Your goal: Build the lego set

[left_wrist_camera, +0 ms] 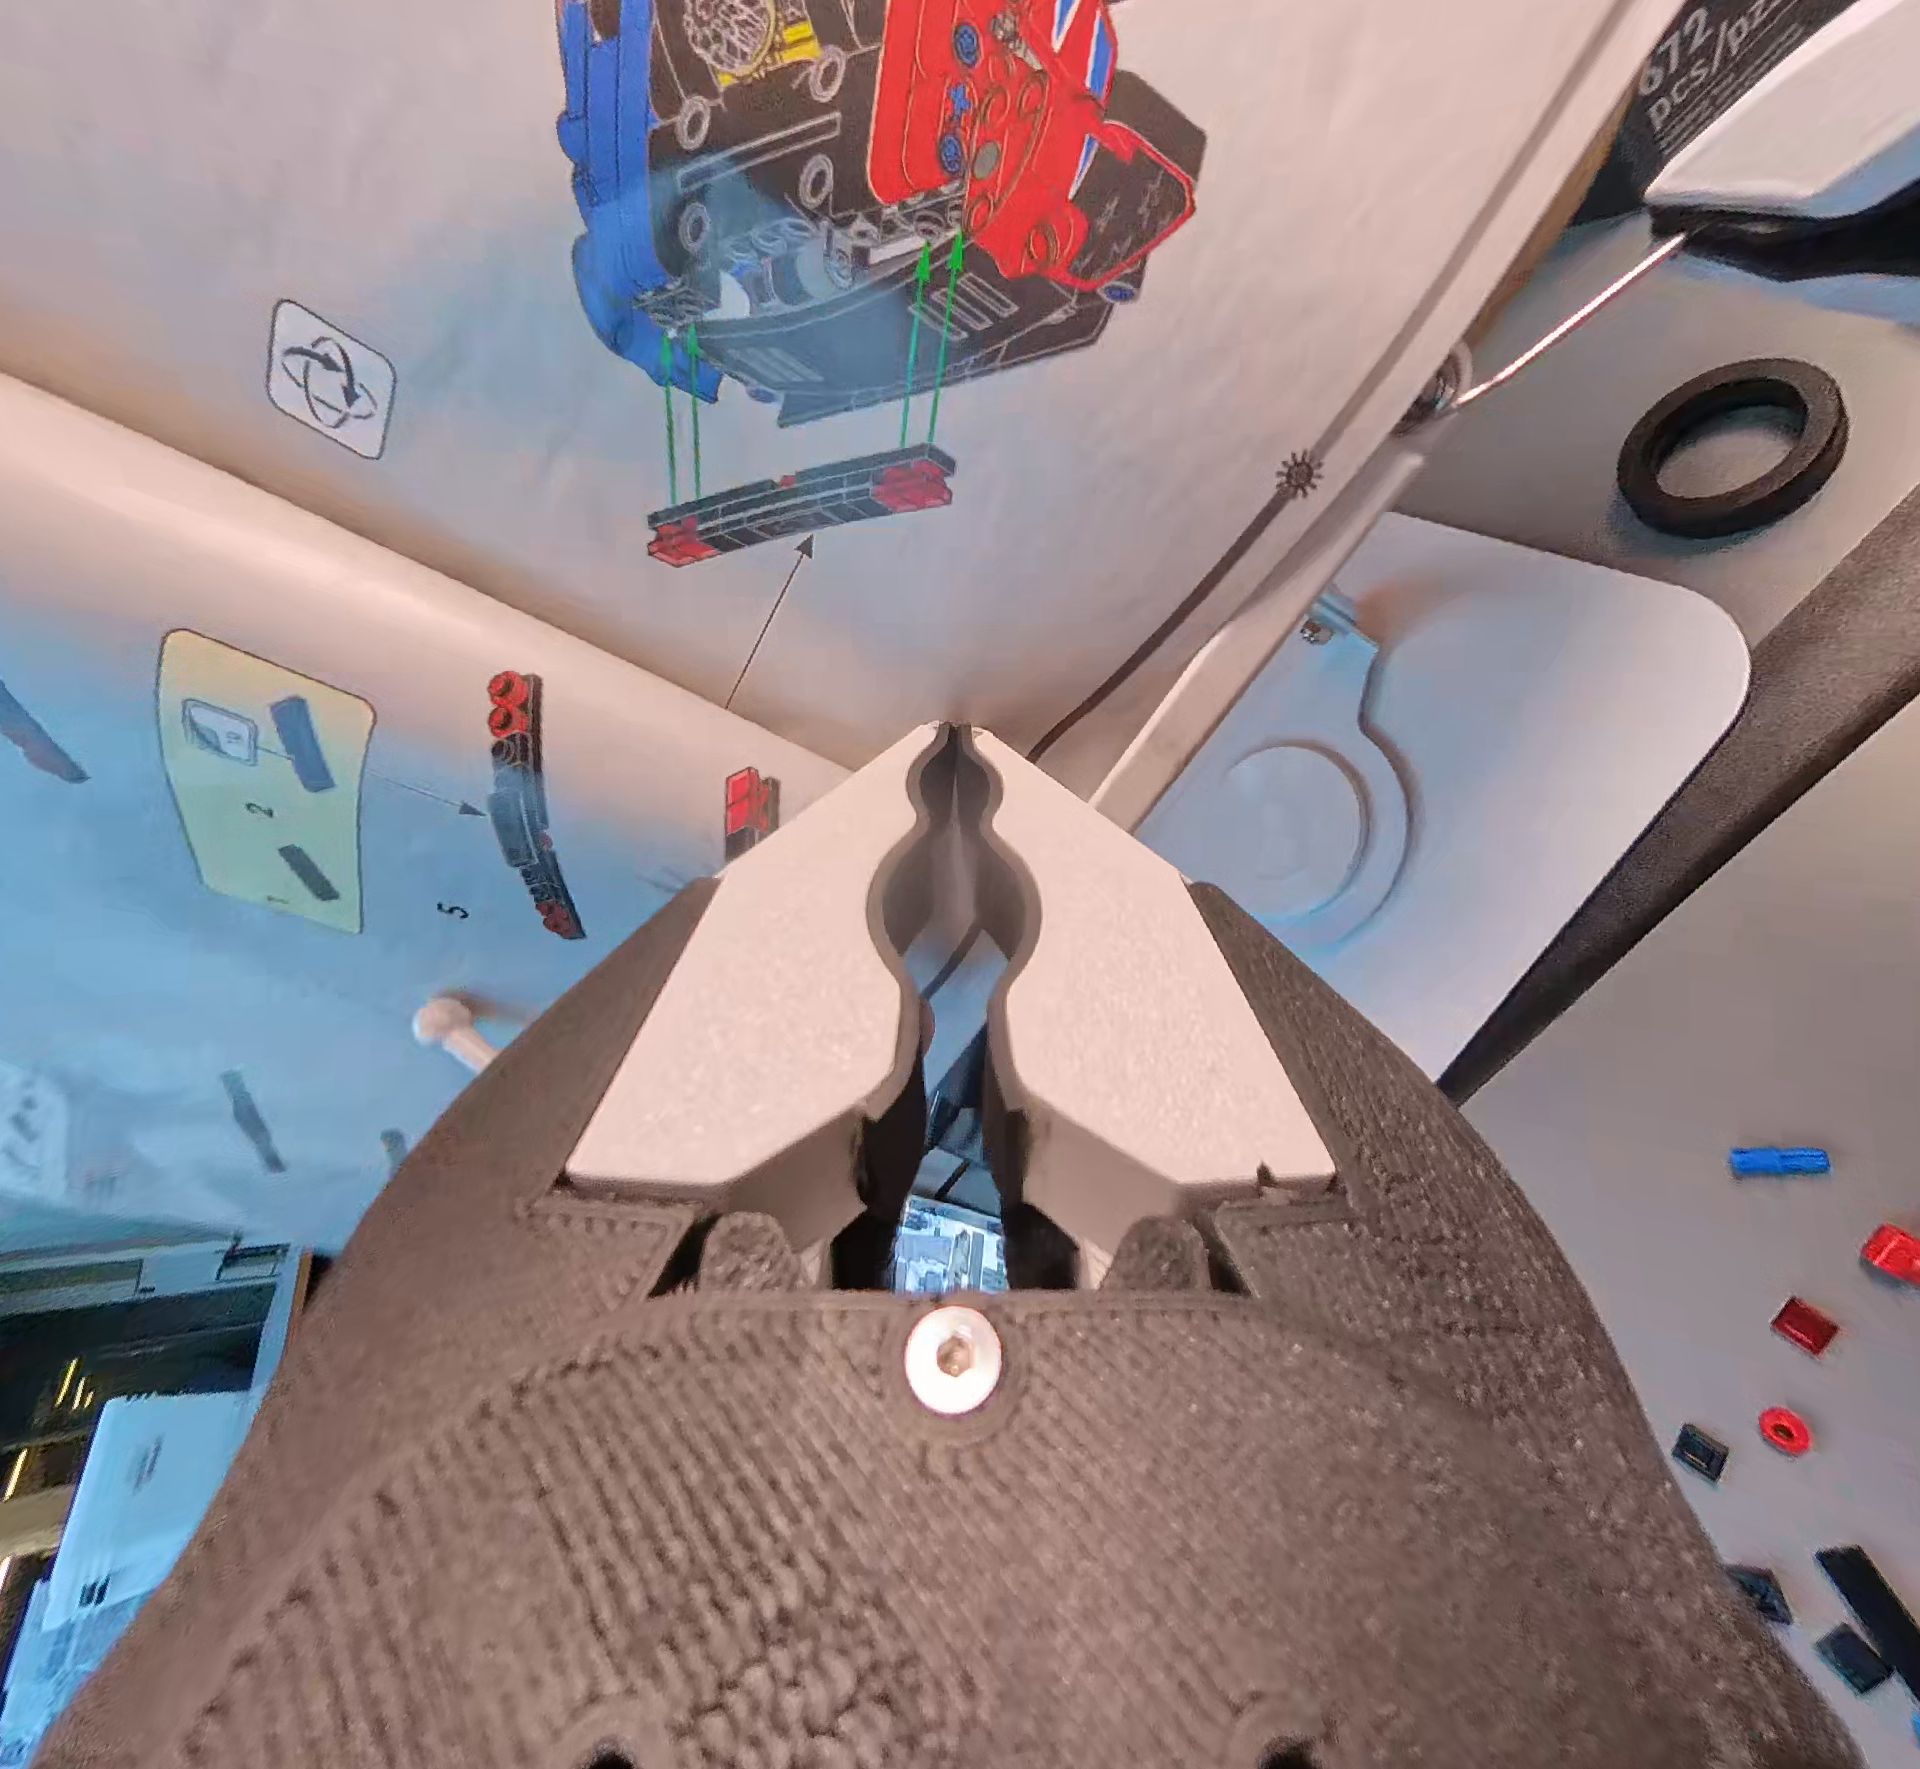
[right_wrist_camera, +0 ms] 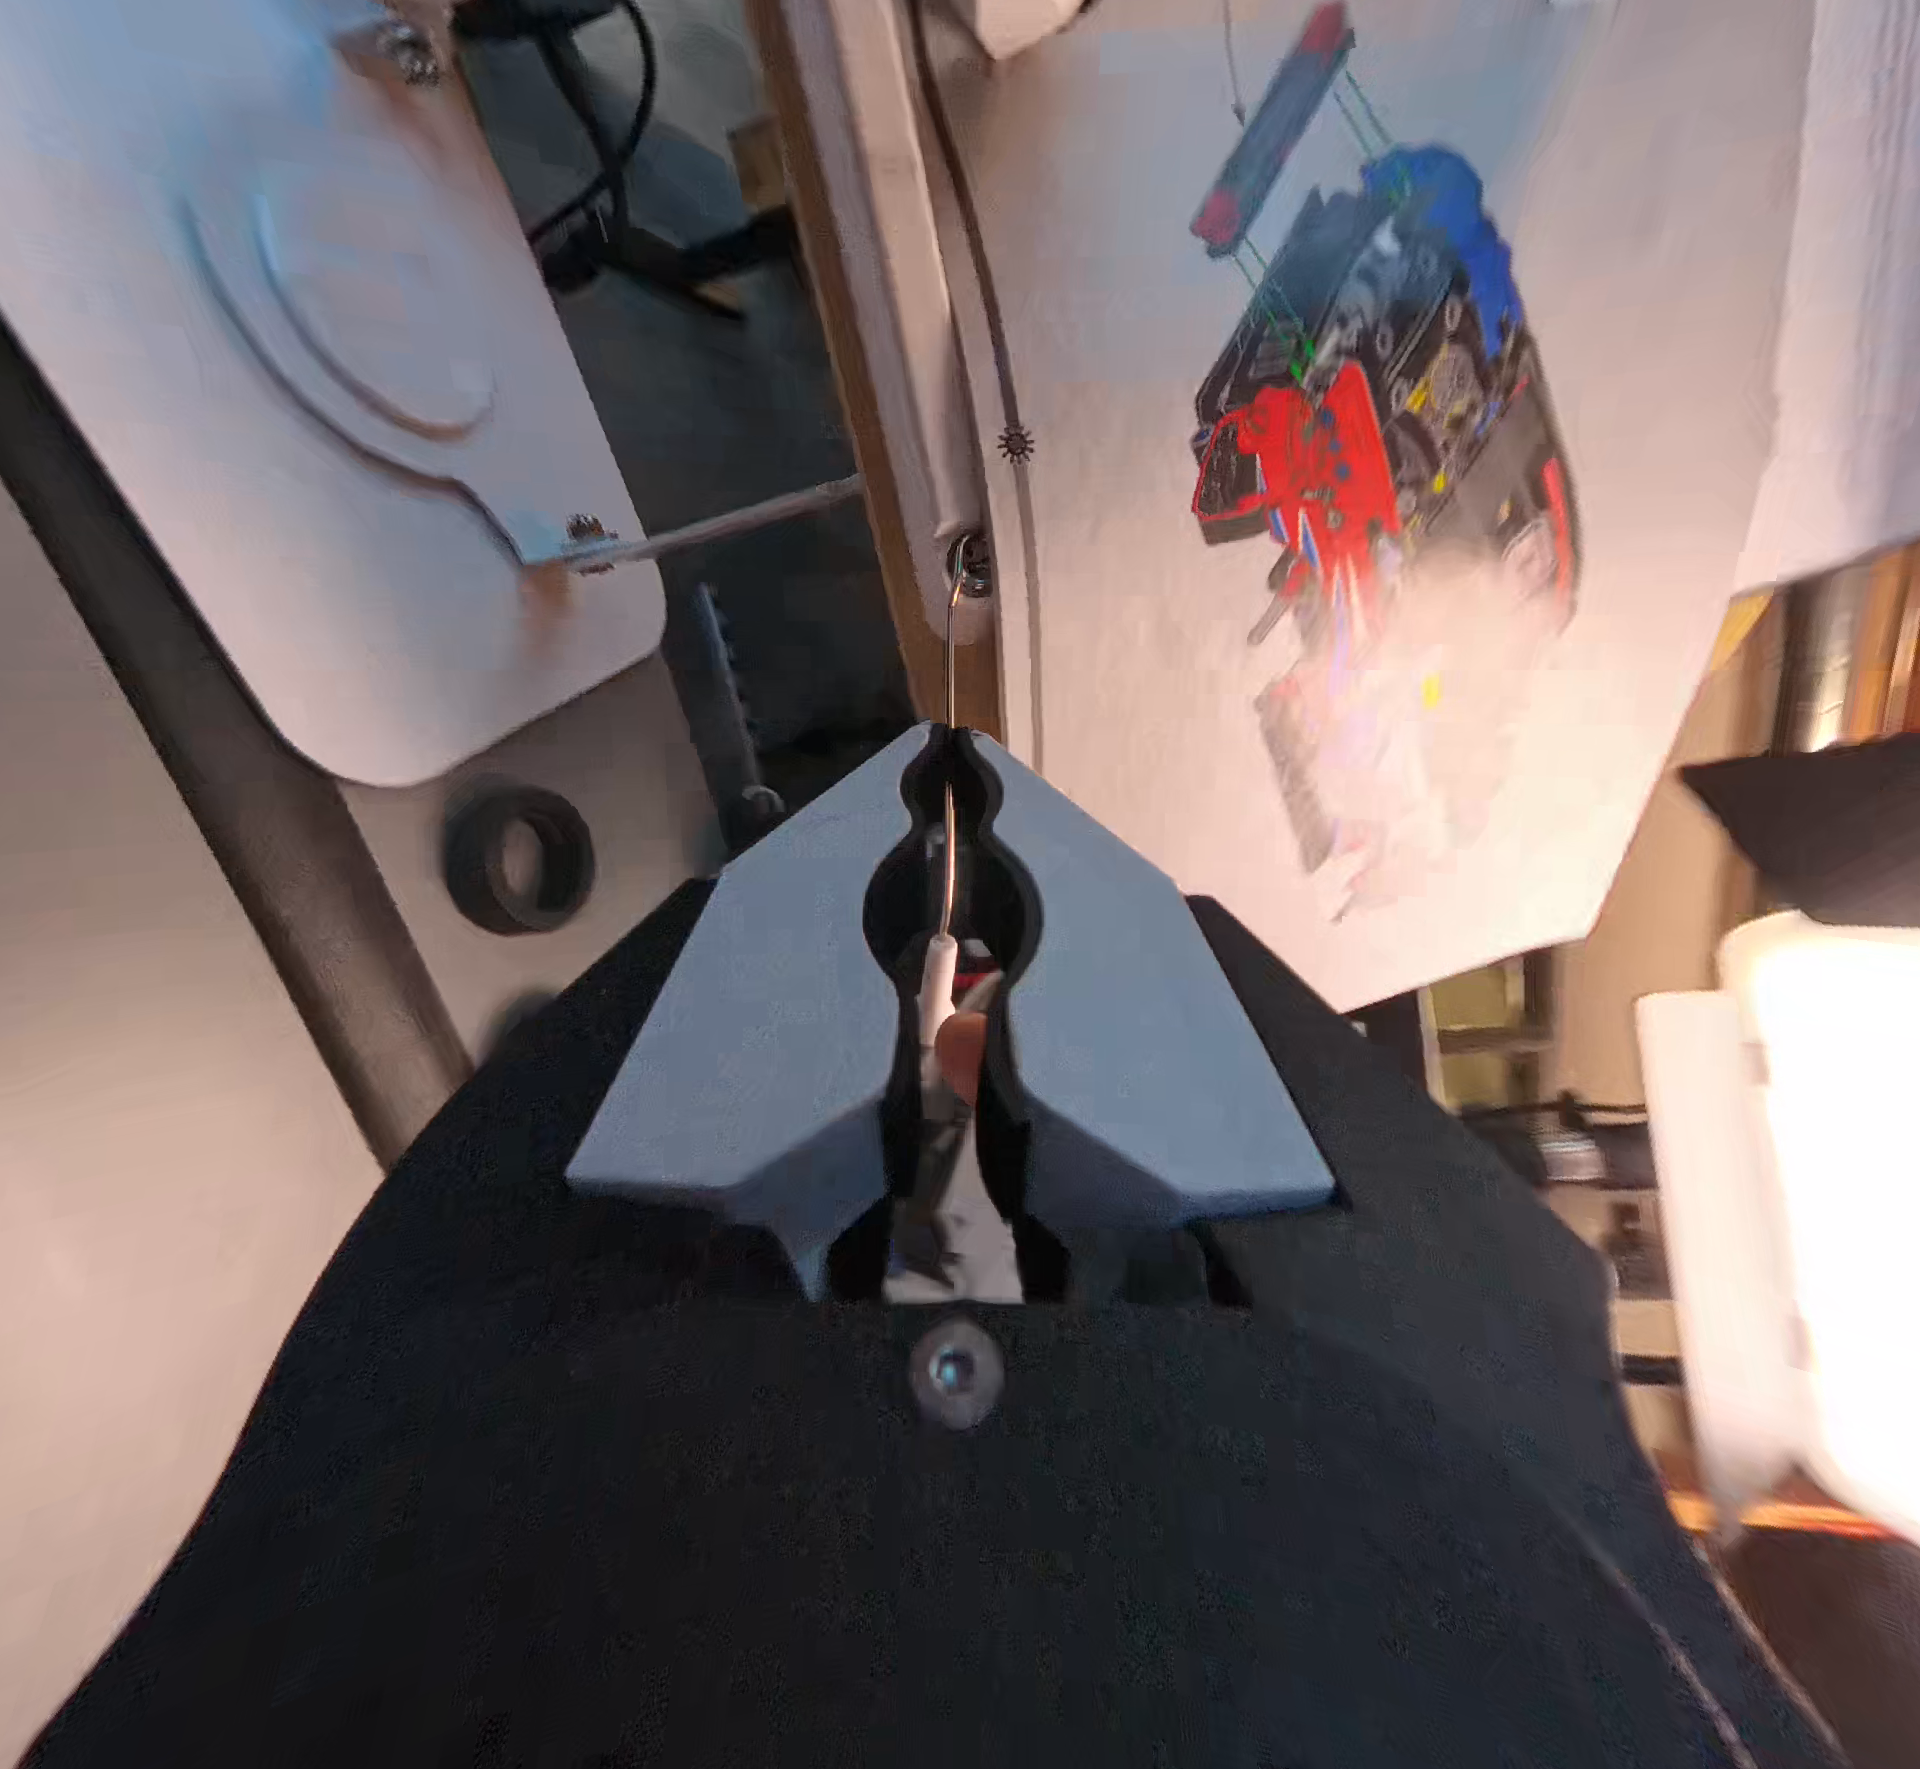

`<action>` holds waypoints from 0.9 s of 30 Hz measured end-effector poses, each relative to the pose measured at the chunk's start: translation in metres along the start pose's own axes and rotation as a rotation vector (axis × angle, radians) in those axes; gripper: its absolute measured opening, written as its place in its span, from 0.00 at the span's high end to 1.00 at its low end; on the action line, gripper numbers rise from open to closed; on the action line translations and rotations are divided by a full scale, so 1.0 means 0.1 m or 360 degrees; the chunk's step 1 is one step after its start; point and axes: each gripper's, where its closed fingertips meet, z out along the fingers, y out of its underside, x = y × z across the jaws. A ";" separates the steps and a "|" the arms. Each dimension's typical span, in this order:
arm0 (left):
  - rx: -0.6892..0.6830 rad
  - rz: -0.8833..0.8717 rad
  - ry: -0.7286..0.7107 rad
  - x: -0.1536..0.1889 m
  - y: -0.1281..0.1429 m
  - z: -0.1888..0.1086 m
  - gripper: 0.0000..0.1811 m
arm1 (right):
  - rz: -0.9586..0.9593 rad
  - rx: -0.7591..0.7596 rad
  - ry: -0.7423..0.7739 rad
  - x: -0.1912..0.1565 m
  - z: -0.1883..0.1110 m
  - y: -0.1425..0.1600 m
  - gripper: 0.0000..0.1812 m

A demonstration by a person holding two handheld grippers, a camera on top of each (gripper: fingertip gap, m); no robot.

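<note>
1. Looking nearest first, the left gripper [left_wrist_camera: 951, 732] has its jaws pressed together at the tips, and I see nothing pinched between them. The right gripper [right_wrist_camera: 951, 732] is also closed tip to tip; a thin wire [right_wrist_camera: 951, 680] runs behind it, but I cannot tell whether it is nipped or merely passes behind.
2. Just beyond the left tips lies the open manual [left_wrist_camera: 935, 576], curling at the fold: thin, soft paper that would slide and crease, so best taken by an edge.
3. To the near right of the left view, loose bricks sit scattered on the table [left_wrist_camera: 1662, 1044]: a blue pin [left_wrist_camera: 1779, 1161], a red tile [left_wrist_camera: 1805, 1325], a red ring [left_wrist_camera: 1785, 1429] and black plates [left_wrist_camera: 1860, 1605]. I judge them light, stiff and slick; each wants a pinch across its flat sides.
4. Farther right lies a black tyre [left_wrist_camera: 1730, 449], rubbery and easy to grip by its rim.
5. The left view alone shows the loose bricks. The right view, blurred, shows the manual [right_wrist_camera: 1143, 161] from its far side, the tyre [right_wrist_camera: 516, 859], a white plate [right_wrist_camera: 260, 369] and a lit lamp [right_wrist_camera: 1829, 1200] on the right.
</note>
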 end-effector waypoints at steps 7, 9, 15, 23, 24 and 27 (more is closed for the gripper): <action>0.0049 -0.0040 0.0062 0.00 0.07 -0.04 1.00 | -0.0564 -0.0001 -0.0015 0.22 -0.03 -0.19 0.99; 0.0079 -0.0069 0.0085 0.03 0.09 -0.03 1.00 | -0.0497 0.0023 -0.0022 0.23 0.00 -0.19 0.99; 0.0199 -0.0117 0.0112 0.06 0.08 -0.08 1.00 | -0.0168 0.0081 0.0045 0.25 -0.05 -0.15 0.91; 0.0669 -0.1034 0.0384 -0.13 0.28 -0.54 1.00 | 0.0967 0.0057 -0.0086 0.09 -0.13 0.11 0.82; 0.0678 -0.1084 0.0376 -0.14 0.35 -0.57 1.00 | 0.0985 0.0063 -0.0047 0.13 -0.08 0.16 0.86; 0.0684 -0.1177 0.0376 -0.11 0.57 -0.67 0.99 | 0.1024 0.0085 -0.0016 0.27 0.01 0.23 0.97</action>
